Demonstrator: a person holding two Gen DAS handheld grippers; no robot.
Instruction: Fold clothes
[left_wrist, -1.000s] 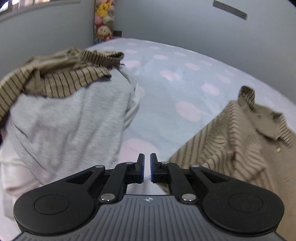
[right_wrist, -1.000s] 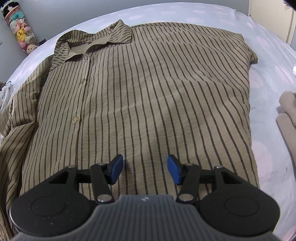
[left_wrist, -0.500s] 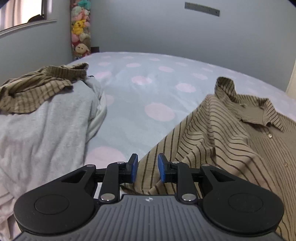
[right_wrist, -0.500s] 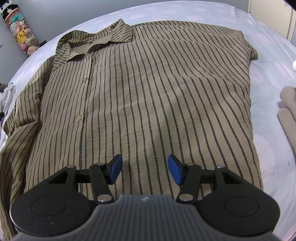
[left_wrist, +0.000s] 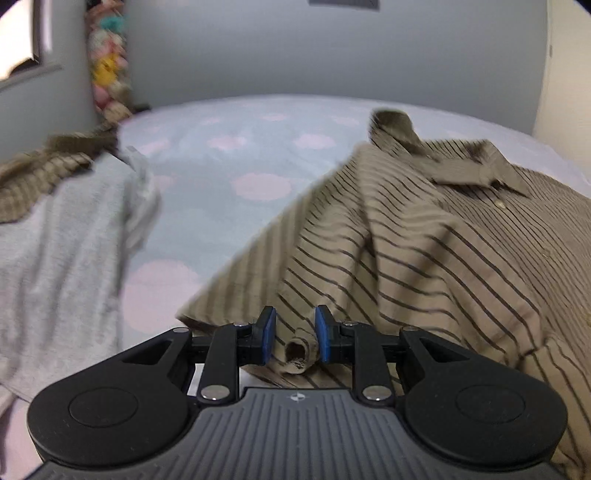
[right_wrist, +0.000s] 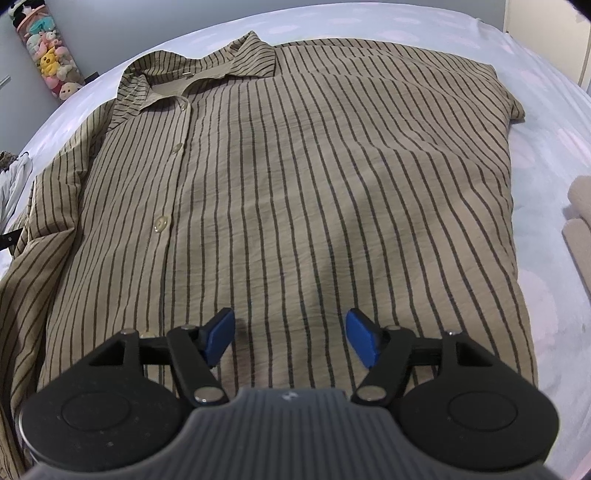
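A tan shirt with dark stripes lies spread face up on the bed, buttoned, with its collar at the far left. In the left wrist view the same shirt fills the right side, its sleeve bunched toward me. My left gripper sits low at that sleeve's edge, jaws narrowly apart, with a rolled fold of striped cloth between the pads and a gap on its left side. My right gripper hovers over the shirt's lower front; its jaws are opening with nothing pinched between them.
A grey garment with another brown striped piece on top is piled at the left. The pale blue sheet with pink dots shows between pile and shirt. Plush toys hang in the corner. Beige cloth lies at the right edge.
The left gripper swung right and down from the grey pile to the shirt's sleeve edge, its jaws parting around a fold. The right gripper stayed in place while its jaws widened.
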